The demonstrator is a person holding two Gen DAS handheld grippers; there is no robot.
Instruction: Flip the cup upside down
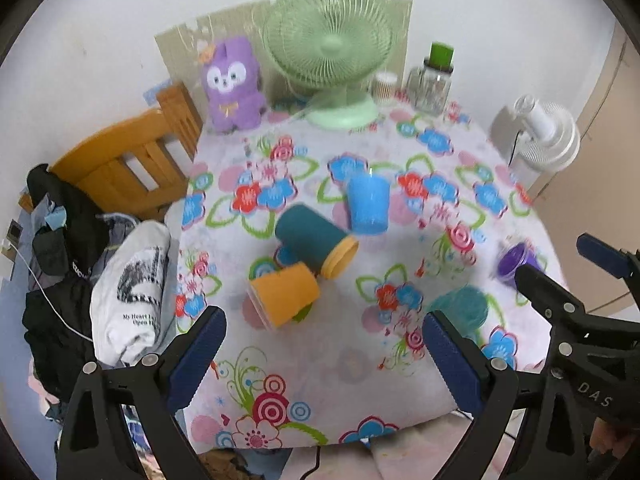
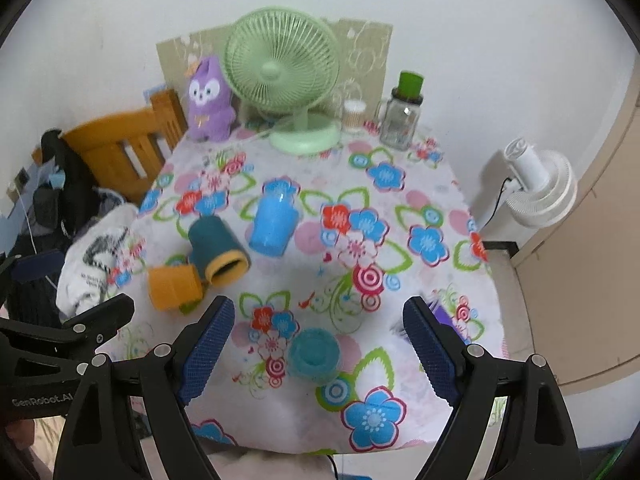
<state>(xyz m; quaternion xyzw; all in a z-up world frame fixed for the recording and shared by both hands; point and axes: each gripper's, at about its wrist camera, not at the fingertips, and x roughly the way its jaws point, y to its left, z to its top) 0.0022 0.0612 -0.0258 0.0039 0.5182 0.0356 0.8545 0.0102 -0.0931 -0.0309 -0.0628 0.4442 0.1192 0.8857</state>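
Observation:
Several cups sit on the floral tablecloth (image 1: 340, 380). A dark teal cup (image 1: 310, 242) (image 2: 216, 248) lies on its side with its yellow rim facing front. An orange cup (image 1: 284, 296) (image 2: 174, 286) lies on its side beside it. A light blue cup (image 1: 368, 204) (image 2: 274, 220) stands mid-table. A teal cup (image 1: 464, 304) (image 2: 314, 354) stands near the front edge. A purple cup (image 1: 516, 260) (image 2: 442, 312) sits at the right, partly hidden. My left gripper (image 1: 324, 344) is open and empty in front of the orange cup. My right gripper (image 2: 318, 344) is open around the teal cup without touching it.
A green desk fan (image 1: 332, 48), a purple plush toy (image 1: 232, 84), a glass jar with a green lid (image 1: 434, 80) and a cotton-swab tub (image 1: 384, 88) stand at the back. A wooden chair (image 1: 132, 160) with clothes is left; a white fan (image 1: 548, 136) is right.

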